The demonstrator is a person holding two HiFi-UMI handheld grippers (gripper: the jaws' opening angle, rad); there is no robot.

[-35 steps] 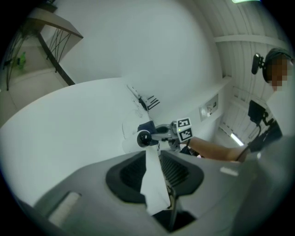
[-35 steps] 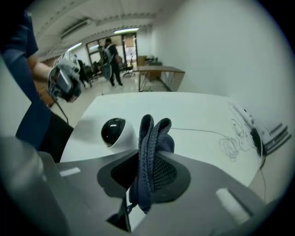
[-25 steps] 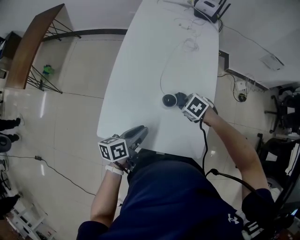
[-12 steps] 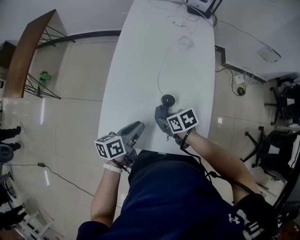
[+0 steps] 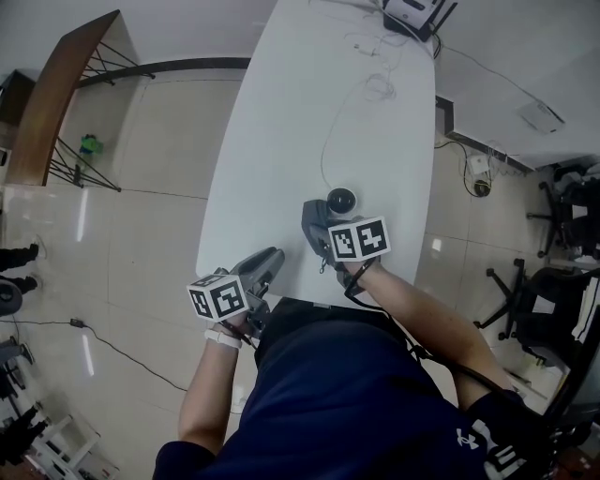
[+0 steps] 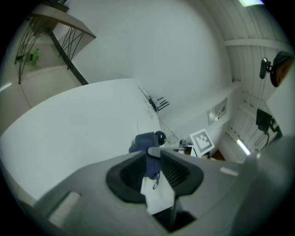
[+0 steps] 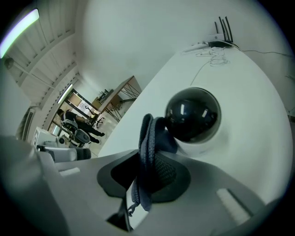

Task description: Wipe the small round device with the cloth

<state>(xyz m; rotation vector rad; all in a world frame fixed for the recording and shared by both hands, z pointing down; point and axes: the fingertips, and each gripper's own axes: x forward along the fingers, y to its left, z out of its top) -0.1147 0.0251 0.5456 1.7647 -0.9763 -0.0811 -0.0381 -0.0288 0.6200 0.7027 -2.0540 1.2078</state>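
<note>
The small round device [image 5: 341, 200], a black dome on a white base, stands on the white table [image 5: 281, 112]. My right gripper [image 5: 312, 216] sits just left of and nearer than it, shut on a grey-blue cloth [image 7: 146, 138]. The folded edge of that cloth lies against the dome [image 7: 192, 114]. My left gripper [image 5: 277, 253] rests at the table's near edge, pointing towards the device [image 6: 160, 137]. A dark blue strip of cloth [image 6: 153, 166] with a loose thread sits in the narrow gap between its jaws.
A thin white cable [image 5: 326, 141] runs from the device up the table to a loose coil [image 5: 380, 89] and a router with antennas [image 5: 417, 14]. A wooden shelf [image 5: 66, 94] stands on the floor at left, and office chairs [image 5: 562, 216] at right.
My right gripper has swung from the device's right side round to its near left side, rolling over as it went, still holding the cloth. The left gripper has barely shifted.
</note>
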